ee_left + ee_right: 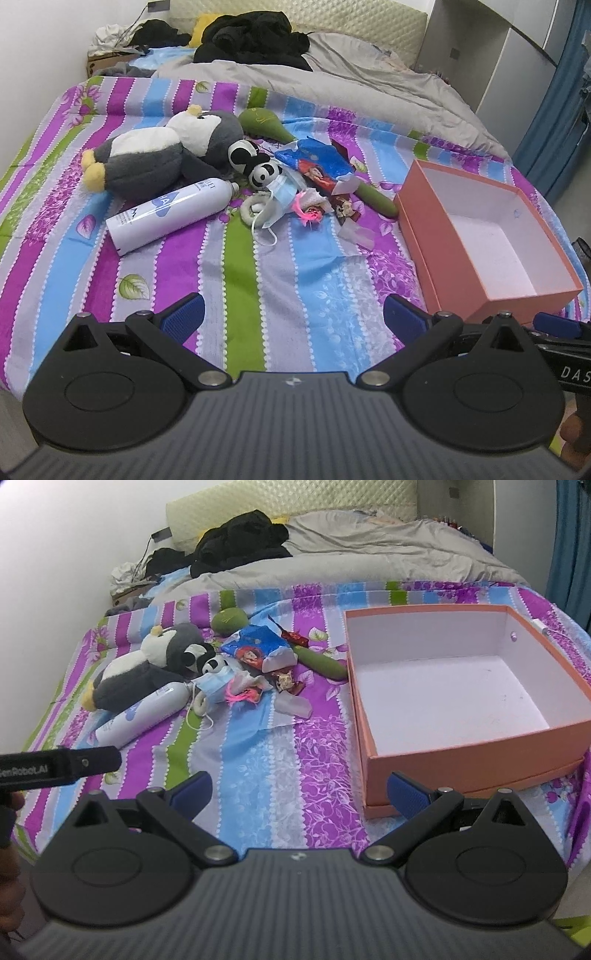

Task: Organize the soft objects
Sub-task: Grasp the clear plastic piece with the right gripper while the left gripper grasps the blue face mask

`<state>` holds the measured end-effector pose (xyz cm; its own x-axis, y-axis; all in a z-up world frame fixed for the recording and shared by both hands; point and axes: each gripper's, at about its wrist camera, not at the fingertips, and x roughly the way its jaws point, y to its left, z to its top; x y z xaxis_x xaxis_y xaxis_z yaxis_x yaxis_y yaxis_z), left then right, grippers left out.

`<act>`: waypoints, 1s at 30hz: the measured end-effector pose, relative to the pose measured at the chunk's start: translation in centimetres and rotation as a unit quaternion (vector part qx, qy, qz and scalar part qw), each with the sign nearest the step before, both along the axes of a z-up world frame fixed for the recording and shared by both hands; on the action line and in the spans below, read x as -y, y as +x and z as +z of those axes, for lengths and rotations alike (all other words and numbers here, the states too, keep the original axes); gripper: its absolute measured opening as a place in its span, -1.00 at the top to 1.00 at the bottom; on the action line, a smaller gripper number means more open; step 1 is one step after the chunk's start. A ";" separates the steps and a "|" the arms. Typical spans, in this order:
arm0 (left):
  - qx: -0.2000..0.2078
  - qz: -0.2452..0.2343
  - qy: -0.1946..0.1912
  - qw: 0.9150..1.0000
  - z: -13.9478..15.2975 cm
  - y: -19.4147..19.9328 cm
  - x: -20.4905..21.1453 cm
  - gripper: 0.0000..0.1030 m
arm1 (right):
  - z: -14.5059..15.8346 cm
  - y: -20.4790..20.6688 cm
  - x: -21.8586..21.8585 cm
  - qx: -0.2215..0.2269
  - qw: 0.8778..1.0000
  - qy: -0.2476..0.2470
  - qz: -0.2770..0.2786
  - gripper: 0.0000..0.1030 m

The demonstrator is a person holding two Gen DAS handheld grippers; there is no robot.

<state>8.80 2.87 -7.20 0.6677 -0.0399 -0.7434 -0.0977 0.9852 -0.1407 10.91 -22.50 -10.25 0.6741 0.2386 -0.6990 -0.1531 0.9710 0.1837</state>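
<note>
A grey and white plush penguin (pixel 155 155) (pixel 147 664) lies on the striped bedspread, with a small panda plush (pixel 264 173) (pixel 214 663) against it. Beside them lie a blue face mask (pixel 282 192) (pixel 218 686), a green soft gourd-shaped toy (pixel 266 123) (pixel 317 662), a blue snack bag (pixel 321 166) (pixel 258 650) and a white bottle (pixel 173 210) (pixel 144 712). An empty orange box (pixel 436 240) (pixel 461 760) stands to the right. My left gripper (pixel 293 314) is open above bare bedspread, well short of the pile. My right gripper (pixel 299 790) is open near the box's front corner.
A grey duvet (pixel 332 77) and black clothes (pixel 255 37) cover the far half of the bed. Small wrappers and a pink item (pixel 310 212) lie in the pile. A wardrobe (pixel 498 55) and blue curtain (pixel 554 110) stand at the right.
</note>
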 end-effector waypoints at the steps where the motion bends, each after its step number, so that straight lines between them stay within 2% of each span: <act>1: -0.002 0.000 0.000 1.000 -0.2 0.5 -0.1 -1.00 | -0.1 0.4 -0.2 -0.002 1.000 -0.002 0.001 -1.00; 11: -0.009 0.009 -0.022 1.000 -2.3 5.5 -2.0 -1.00 | -1.1 4.6 -2.2 -0.011 0.999 -0.006 0.031 -1.00; 15: -0.004 0.022 -0.031 0.999 -3.3 7.3 -3.0 -1.00 | -1.8 6.4 -3.5 -0.014 0.999 -0.024 0.039 -1.00; 20: -0.003 0.023 -0.047 0.999 -5.1 10.2 -4.3 -1.00 | -2.8 9.0 -4.7 -0.022 0.998 -0.006 0.054 -0.96; 22: -0.002 0.023 -0.049 0.999 -5.8 11.3 -4.6 -0.93 | -3.4 10.2 -5.2 -0.026 0.998 -0.005 0.060 -0.93; 26: 0.001 0.016 -0.058 0.998 -7.3 13.8 -5.1 -0.78 | -5.0 12.6 -6.2 -0.037 0.997 -0.014 0.064 -0.75; 27: 0.002 0.015 -0.060 0.998 -7.6 14.4 -5.1 -0.76 | -5.4 13.2 -6.4 -0.039 0.997 -0.016 0.064 -0.66; 28: 0.003 0.014 -0.063 0.998 -8.0 15.1 -5.2 -0.70 | -5.8 13.8 -6.5 -0.041 0.997 -0.018 0.061 -0.46; 30: 0.002 0.015 -0.067 0.998 -8.7 16.4 -5.4 -0.57 | -6.7 15.1 -6.7 -0.047 0.997 -0.028 0.055 -0.42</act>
